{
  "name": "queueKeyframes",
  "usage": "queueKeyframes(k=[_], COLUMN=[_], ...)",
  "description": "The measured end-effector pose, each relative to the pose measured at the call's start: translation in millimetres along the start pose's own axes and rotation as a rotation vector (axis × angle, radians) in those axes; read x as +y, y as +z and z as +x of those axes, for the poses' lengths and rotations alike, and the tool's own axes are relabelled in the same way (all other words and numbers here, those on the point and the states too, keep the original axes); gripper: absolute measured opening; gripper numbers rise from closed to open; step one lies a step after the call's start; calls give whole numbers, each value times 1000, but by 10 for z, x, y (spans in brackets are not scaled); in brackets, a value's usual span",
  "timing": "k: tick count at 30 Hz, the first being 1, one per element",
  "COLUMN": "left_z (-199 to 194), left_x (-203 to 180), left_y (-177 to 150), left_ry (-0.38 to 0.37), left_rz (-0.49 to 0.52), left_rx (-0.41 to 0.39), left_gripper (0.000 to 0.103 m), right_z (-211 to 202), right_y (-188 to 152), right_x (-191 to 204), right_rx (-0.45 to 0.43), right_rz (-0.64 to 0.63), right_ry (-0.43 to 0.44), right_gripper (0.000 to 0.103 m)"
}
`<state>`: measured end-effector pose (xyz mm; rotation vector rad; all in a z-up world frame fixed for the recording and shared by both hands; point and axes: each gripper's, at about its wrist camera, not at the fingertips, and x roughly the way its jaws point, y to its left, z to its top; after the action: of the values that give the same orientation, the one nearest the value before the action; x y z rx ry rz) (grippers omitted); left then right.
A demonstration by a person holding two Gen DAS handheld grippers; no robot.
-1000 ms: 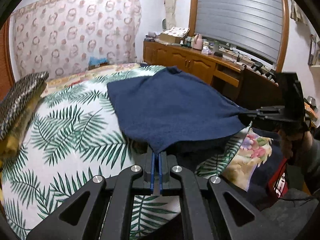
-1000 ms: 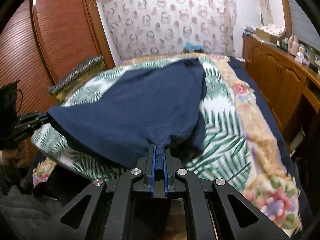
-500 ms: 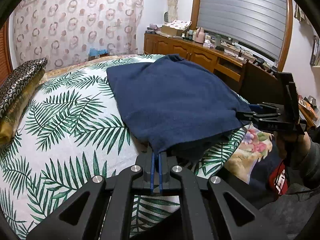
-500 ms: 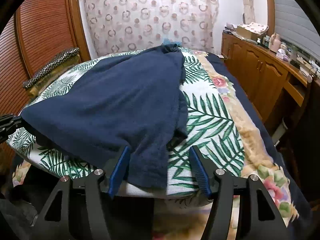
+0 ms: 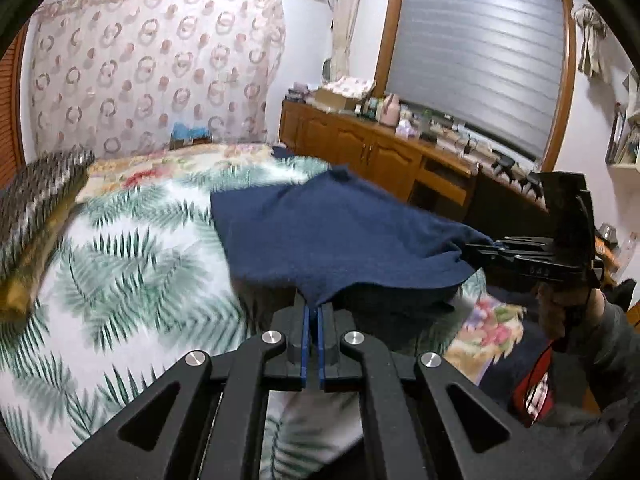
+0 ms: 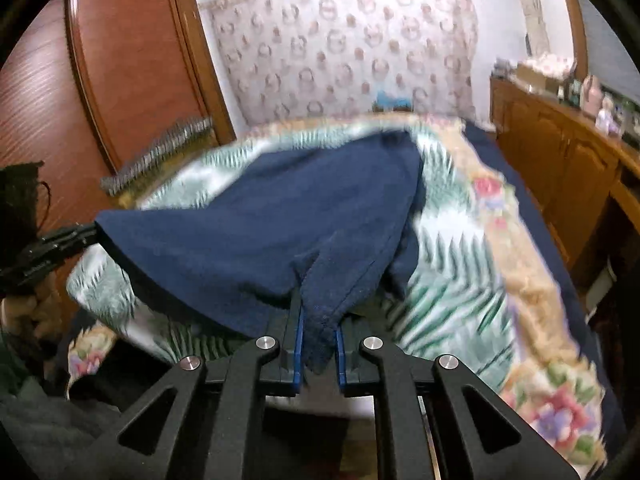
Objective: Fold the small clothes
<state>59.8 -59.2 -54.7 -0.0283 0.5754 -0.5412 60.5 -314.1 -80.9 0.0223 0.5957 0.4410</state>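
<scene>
A dark blue garment (image 5: 340, 236) lies spread over the near part of a bed, its near edge lifted off the cover. My left gripper (image 5: 313, 312) is shut on the garment's near left corner. My right gripper (image 6: 318, 340) has its jaws closing on a bunched fold of the garment (image 6: 280, 232) at the near right corner, with the cloth pinched between the blue pads. In the left wrist view the right gripper (image 5: 486, 250) shows at the right edge, held by a hand. The left gripper (image 6: 86, 236) shows at the left of the right wrist view.
The bed has a white cover with green fern leaves (image 5: 120, 272) and a floral quilt (image 6: 532, 300) under it. A patterned pillow (image 5: 36, 188) lies at the left. A wooden cabinet (image 5: 380, 156) with clutter runs along the right; a wooden wardrobe (image 6: 120, 64) stands at the left.
Half a second ago the right gripper's jaws stood wide apart over the garment's corner; now they have come together on it. Both grippers have risen, lifting the garment's near edge.
</scene>
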Motion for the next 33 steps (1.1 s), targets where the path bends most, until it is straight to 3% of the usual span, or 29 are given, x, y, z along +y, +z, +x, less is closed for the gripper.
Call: queueKeyframes(k=[7, 11, 16, 18, 20, 22, 25, 27, 29, 31, 33], left_z=[391, 908, 1491, 1636, 1724, 1723, 1651, 1642, 1624, 1623, 1654], left_x=[247, 481, 769, 845, 929, 983, 1032, 1041, 1067, 1059, 1041], left_y=[764, 1128, 1256, 1234, 1219, 1218, 1193, 1165, 1122, 1068, 1002], left_ry=[29, 99, 153, 159, 175, 167, 147, 134, 114, 104, 83], left_rz=[-2, -3, -11, -20, -28, -35, -30, -27, -26, -28, -27], left_rx=[-33, -1, 65, 88, 98, 83, 57, 83, 98, 110, 138], left_gripper=[3, 3, 3, 3, 6, 27, 50, 66, 73, 79, 80], right_z=[-38, 326, 1081, 1326, 1430, 1399, 1329, 1256, 1186, 1195, 1313], right_y=[785, 1205, 1523, 1658, 1767, 1852, 1829, 1734, 1652, 1554, 1516], right_x=[-95, -294, -507, -497, -530, -531, -505, -417, -351, -290, -231], right_rx=[-95, -75, 15, 37, 45, 25, 2, -6, -16, -5, 34], right_rz=[-74, -74, -28, -20, -7, -10, -28, -72, -104, -120, -139], right_ry=[-18, -48, -55, -76, -91, -133, -153, -138, -141, -86, -64], right_gripper=[11, 11, 12, 18, 37, 49, 50, 50, 50, 50, 50])
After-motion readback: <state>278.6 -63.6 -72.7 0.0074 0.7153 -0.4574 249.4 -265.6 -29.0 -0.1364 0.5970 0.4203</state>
